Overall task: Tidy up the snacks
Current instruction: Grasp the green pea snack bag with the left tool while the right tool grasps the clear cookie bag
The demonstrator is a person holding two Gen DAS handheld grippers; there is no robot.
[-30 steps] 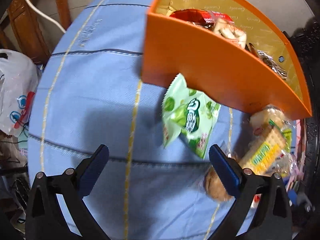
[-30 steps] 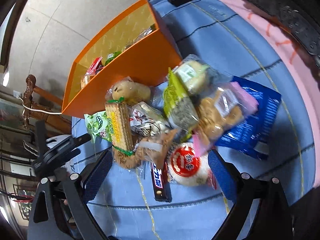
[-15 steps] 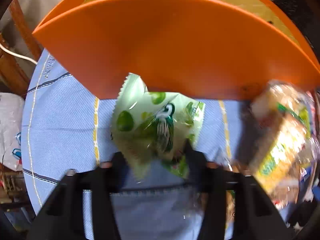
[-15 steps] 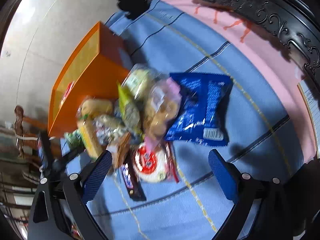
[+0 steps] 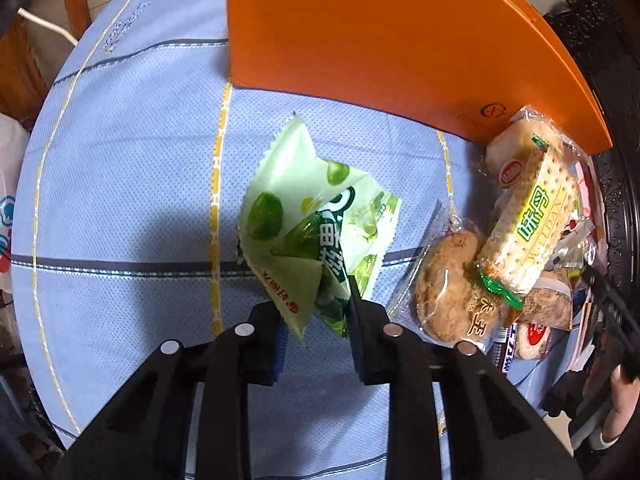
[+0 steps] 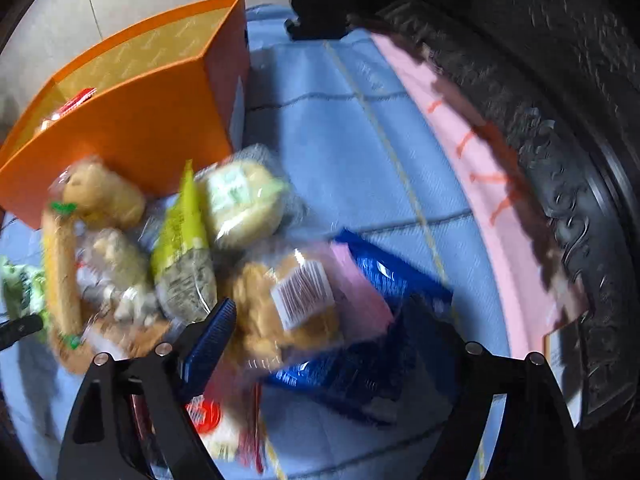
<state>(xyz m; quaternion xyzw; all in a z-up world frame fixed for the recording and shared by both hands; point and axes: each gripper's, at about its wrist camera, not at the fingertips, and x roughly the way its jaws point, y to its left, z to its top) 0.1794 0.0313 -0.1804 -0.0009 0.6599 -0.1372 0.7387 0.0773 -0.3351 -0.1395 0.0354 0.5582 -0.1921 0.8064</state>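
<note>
My left gripper (image 5: 316,320) is shut on the lower edge of a light green snack packet (image 5: 308,232) and holds it over the blue cloth, in front of the orange box (image 5: 380,40). The packet also shows at the left edge of the right wrist view (image 6: 18,288). My right gripper (image 6: 324,332) is open, its jaws on either side of a clear bag of golden pastries (image 6: 280,308) and a blue packet (image 6: 384,296) in the snack pile. The orange box (image 6: 132,128) stands behind the pile with a few snacks inside.
Beside the green packet lie a yellow cracker pack (image 5: 532,224), a round brown cake (image 5: 444,280) and a bun (image 5: 512,152). A dark carved chair back (image 6: 540,120) and pink cushion (image 6: 460,148) border the right. A white bag (image 5: 8,208) lies at the left.
My left gripper closed on the green packet and pulled it back from the orange box. My right gripper moved down and in over the snack pile, still open.
</note>
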